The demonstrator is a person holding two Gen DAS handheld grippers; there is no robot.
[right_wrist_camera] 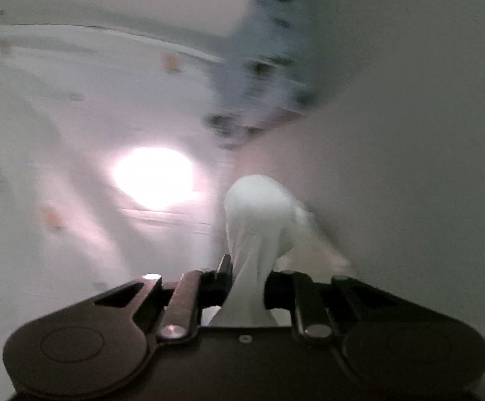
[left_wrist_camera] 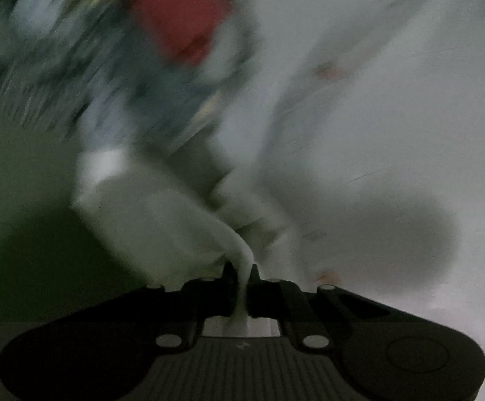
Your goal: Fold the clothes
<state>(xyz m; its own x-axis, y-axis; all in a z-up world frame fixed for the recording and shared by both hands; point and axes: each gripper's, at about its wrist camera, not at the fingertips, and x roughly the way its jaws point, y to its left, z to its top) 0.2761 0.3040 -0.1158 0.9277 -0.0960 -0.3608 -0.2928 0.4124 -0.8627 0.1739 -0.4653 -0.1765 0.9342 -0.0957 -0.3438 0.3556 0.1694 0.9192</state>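
We have the white garment (left_wrist_camera: 149,220) pinched in both: left gripper (left_wrist_camera: 242,277) clamps a thin fold, right gripper (right_wrist_camera: 247,277) a thicker bunch. Lift step; next, we carry both corners over evenly.

Motion smears nearly everything. The red patch (left_wrist_camera: 179,16) and the blue-grey patterned heap (right_wrist_camera: 262,67) can't be made out. A bright glare (right_wrist_camera: 154,177) washes out the pale surface (right_wrist_camera: 58,133) beneath.

right tool (right_wrist_camera: 247,275) tight on bunched white cloth (right_wrist_camera: 259,214), blurred pale surface (right_wrist_camera: 75,127) beyond
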